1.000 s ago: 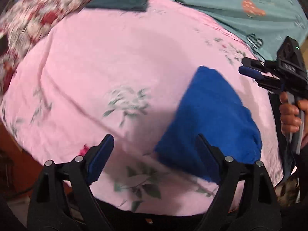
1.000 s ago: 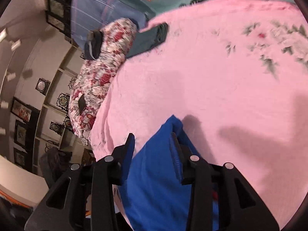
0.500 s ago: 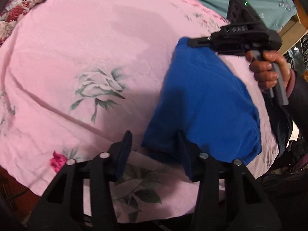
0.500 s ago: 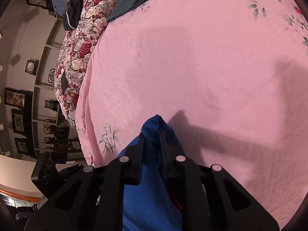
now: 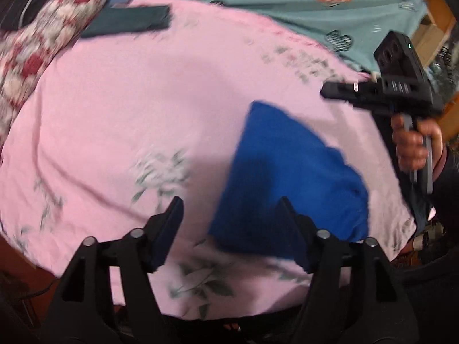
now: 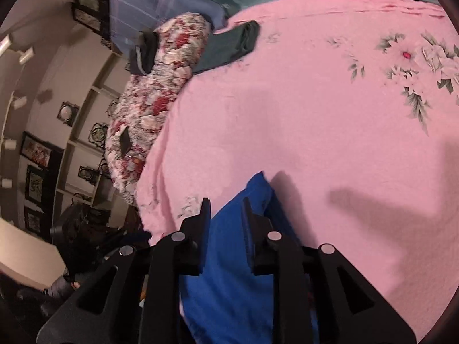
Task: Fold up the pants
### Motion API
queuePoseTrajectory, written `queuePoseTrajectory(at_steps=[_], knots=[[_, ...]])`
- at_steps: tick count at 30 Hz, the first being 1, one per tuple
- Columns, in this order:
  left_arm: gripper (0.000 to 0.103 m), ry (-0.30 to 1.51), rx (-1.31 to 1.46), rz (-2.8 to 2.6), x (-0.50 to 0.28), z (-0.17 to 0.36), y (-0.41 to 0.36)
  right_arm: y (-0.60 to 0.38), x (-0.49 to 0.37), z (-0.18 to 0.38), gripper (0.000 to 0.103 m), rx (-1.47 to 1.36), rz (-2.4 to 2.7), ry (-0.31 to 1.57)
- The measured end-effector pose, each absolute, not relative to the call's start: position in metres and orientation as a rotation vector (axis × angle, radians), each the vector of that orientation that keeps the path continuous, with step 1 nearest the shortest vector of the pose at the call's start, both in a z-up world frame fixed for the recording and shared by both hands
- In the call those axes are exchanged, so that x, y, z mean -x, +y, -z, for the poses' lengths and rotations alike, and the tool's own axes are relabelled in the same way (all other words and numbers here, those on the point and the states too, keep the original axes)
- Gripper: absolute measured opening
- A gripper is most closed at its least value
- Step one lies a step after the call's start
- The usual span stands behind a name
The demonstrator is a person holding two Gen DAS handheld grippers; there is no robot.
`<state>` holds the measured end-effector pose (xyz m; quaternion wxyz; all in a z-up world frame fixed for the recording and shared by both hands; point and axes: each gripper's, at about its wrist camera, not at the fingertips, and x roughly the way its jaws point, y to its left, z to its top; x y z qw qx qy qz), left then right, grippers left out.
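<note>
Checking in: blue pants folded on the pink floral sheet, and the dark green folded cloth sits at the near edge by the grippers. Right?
Not quite. The dark green folded cloth lies at the far edge of the pink floral sheet, beside the red-flowered bedding, not near the grippers. The left wrist view shows it. The blue pants are folded on the sheet as you say.

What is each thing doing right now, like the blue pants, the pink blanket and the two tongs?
Blue pants: folded into a small bundle, lying on the blanket.
Pink blanket: spread out, a little wrinkled.
Left tongs: opening, nothing between them, above the pants' edge.
Right tongs: opening, above the pants, not pinching them.
Dark green cloth: folded flat, at the blanket's far edge.
</note>
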<state>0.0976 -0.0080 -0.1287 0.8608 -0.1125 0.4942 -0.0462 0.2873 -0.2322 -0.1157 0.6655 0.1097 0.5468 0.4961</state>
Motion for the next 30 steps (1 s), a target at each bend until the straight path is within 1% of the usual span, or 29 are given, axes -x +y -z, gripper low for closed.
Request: queuePoseTrajectory(at_steps=[2,4,5,6,7,9,11,12,13,16,18,21,23,25,30], knots=[[0.074,1.02,0.212,0.179,-0.108,0.126,-0.033,-0.246,-0.261,0.111,0.027,-0.226,-1.155,1.205],[0.076,1.044,0.146,0.228,-0.119,0.141,-0.062,-0.26,-0.236,0.121,0.029,-0.2,-1.147,1.208],[0.076,1.083,0.104,0.245,-0.127,0.157,-0.078,-0.264,-0.228,0.13,0.032,-0.192,-1.13,1.22],[0.076,1.138,0.053,0.245,-0.13,0.178,-0.089,-0.269,-0.22,0.143,0.037,-0.176,-1.09,1.238],[0.077,1.162,-0.015,0.221,-0.129,0.193,-0.096,-0.273,-0.21,0.167,0.037,-0.098,-0.98,1.27],[0.079,1.129,-0.182,0.194,-0.123,0.203,-0.113,-0.279,-0.195,0.188,0.037,-0.037,-0.894,1.279],[0.079,1.138,-0.191,0.191,-0.124,0.187,-0.118,-0.29,-0.186,0.175,0.046,-0.092,-0.887,1.225],[0.079,1.129,-0.143,0.199,-0.124,0.174,-0.115,-0.298,-0.184,0.166,0.054,-0.13,-0.891,1.205],[0.079,1.103,-0.102,0.201,-0.124,0.16,-0.111,-0.311,-0.181,0.156,0.058,-0.188,-0.884,1.162],[0.084,1.032,-0.036,0.222,-0.124,0.134,-0.113,-0.342,-0.18,0.143,0.059,-0.257,-0.839,1.077],[0.084,1.029,-0.046,0.247,-0.13,0.134,-0.125,-0.35,-0.185,0.147,0.059,-0.224,-0.801,1.079],[0.085,1.088,-0.126,0.255,-0.134,0.163,-0.144,-0.352,-0.194,0.155,0.059,-0.194,-0.806,1.094],[0.091,1.094,-0.218,0.217,-0.128,0.185,-0.155,-0.347,-0.202,0.163,0.059,-0.17,-0.845,1.108],[0.094,1.071,-0.303,0.204,-0.124,0.194,-0.162,-0.337,-0.21,0.173,0.059,-0.116,-0.853,1.144],[0.094,1.08,-0.226,0.206,-0.129,0.192,-0.15,-0.319,-0.226,0.198,0.059,-0.071,-0.894,1.233]])
